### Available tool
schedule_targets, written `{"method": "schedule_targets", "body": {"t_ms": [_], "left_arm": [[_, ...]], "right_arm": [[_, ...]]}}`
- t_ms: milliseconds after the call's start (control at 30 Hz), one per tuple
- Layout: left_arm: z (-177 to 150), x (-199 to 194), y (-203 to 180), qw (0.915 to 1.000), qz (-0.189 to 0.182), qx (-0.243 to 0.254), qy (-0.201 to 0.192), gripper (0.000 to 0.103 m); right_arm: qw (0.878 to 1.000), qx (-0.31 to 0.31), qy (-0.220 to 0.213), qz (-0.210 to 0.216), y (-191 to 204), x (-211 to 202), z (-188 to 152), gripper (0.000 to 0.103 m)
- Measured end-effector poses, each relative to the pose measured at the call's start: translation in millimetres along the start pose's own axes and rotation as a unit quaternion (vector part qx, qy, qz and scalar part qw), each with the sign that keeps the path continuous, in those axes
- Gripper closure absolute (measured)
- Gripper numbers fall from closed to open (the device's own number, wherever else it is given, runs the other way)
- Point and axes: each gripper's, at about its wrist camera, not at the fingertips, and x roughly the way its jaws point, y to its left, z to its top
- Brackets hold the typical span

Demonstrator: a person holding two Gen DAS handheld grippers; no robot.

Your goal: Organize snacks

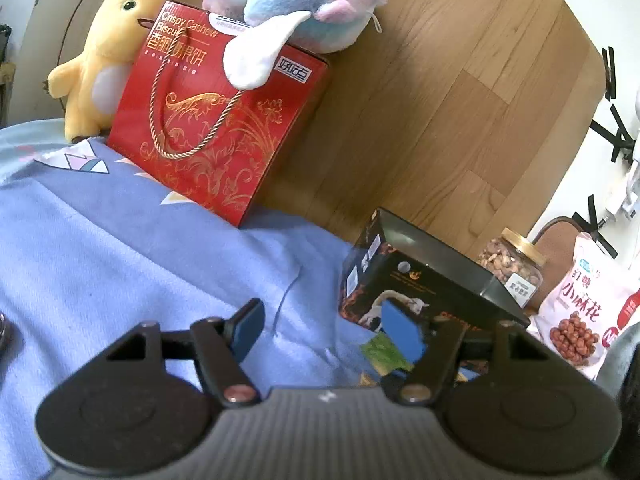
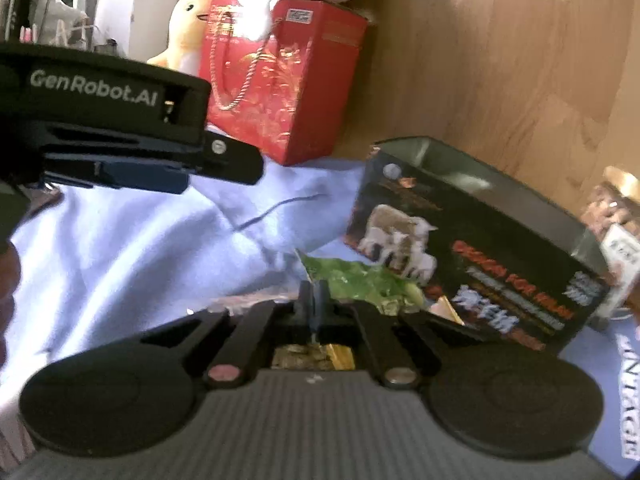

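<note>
The right gripper (image 2: 314, 300) is pinching the near edge of a crinkled green and gold foil snack packet (image 2: 360, 282), its jaws pressed together on the wrapper. The packet is lying on the blue bedsheet (image 2: 140, 248), just in front of an open black cardboard box printed with sheep (image 2: 460, 248). From the jaws the box is sitting ahead and to the right, its open top facing up and its long axis running away to the right. The left gripper (image 1: 326, 326) is hovering with its jaws spread and empty, the box also to its right. The right gripper looks the nearer one, so the likely move is lifting the packet forward and right over the box's near wall. A red cashew biscuit gift box with rope handle (image 1: 212, 120) is standing farther back.
</note>
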Motion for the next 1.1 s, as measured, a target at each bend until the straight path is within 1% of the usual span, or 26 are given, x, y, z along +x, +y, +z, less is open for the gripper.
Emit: {"method": "schedule_targets", "body": {"t_ms": [100, 233, 333, 400, 533, 567, 633, 667, 700, 733, 767, 833, 900, 967, 1000, 1067, 1100], "left_arm": [[-0.3, 0.2, -0.2, 1.0000, 0.002, 0.001, 0.000, 0.037], [-0.7, 1.2, -0.2, 1.0000, 0.002, 0.002, 0.003, 0.037], [-0.5, 2.3, 0.5, 1.0000, 0.001, 0.001, 0.006, 0.037], [-0.9, 3.1, 0.9, 1.0000, -0.001, 0.000, 0.009, 0.037], [-2.5, 4.1, 0.4, 0.9999, 0.000, 0.001, 0.014, 0.037], [-2.8, 4.6, 0.0, 0.9999, 0.000, 0.003, 0.015, 0.037], [-4.1, 6.1, -1.2, 0.9998, -0.001, 0.007, 0.018, 0.037], [-4.9, 7.0, -1.8, 0.9998, -0.001, 0.009, 0.020, 0.037], [-5.6, 7.9, -2.4, 0.9997, -0.002, 0.012, 0.021, 0.037], [-6.2, 8.5, -3.0, 0.9997, -0.002, 0.014, 0.022, 0.036], [-6.7, 8.8, -3.5, 0.9996, -0.002, 0.017, 0.021, 0.036], [-7.2, 8.9, -4.6, 0.9996, -0.002, 0.021, 0.021, 0.036], [-7.5, 5.4, -6.4, 0.9994, -0.003, 0.021, 0.027, 0.036], [-7.8, -2.3, -8.6, 0.9990, -0.016, 0.016, 0.038, 0.036], [-9.2, -7.8, -10.5, 0.9985, -0.025, 0.018, 0.045, 0.035], [-13.9, -16.4, -14.5, 0.9975, -0.031, 0.028, 0.057, 0.034], [-17.3, -19.7, -16.5, 0.9965, -0.032, 0.037, 0.068, 0.034]], "right_arm": [[1.000, 0.007, -0.013, -0.009, -4.9, -10.6, -2.7, 0.100], [0.999, 0.000, -0.047, -0.010, -5.4, -37.9, -4.9, 0.100], [0.998, -0.012, -0.061, 0.018, -4.1, -64.3, -10.4, 0.100], [0.998, -0.015, -0.055, 0.042, -2.0, -79.7, -16.5, 0.100], [0.993, -0.011, -0.035, 0.112, 0.6, -104.4, -35.9, 0.098], [0.992, -0.001, -0.026, 0.125, 0.2, -107.6, -40.5, 0.096], [0.989, 0.024, -0.011, 0.144, -3.2, -110.4, -49.1, 0.089], [0.988, 0.040, -0.009, 0.146, -5.9, -112.0, -53.2, 0.078], [0.988, 0.056, -0.011, 0.141, -9.2, -114.0, -57.0, 0.062], [0.988, 0.072, -0.014, 0.135, -12.4, -116.1, -60.0, 0.056], [0.988, 0.091, -0.020, 0.127, -17.1, -118.3, -62.2, 0.054], [0.984, 0.126, -0.027, 0.120, -26.1, -122.5, -65.2, 0.054], [0.982, 0.148, -0.032, 0.113, -33.2, -125.9, -65.9, 0.054], [0.983, 0.147, -0.034, 0.109, -37.0, -129.1, -67.1, 0.053], [0.983, 0.142, -0.034, 0.108, -37.4, -129.6, -67.3, 0.049], [0.984, 0.140, -0.029, 0.107, -41.3, -127.8, -68.6, 0.045], [0.983, 0.145, -0.024, 0.112, -43.1, -126.0, -69.2, 0.045]]}}
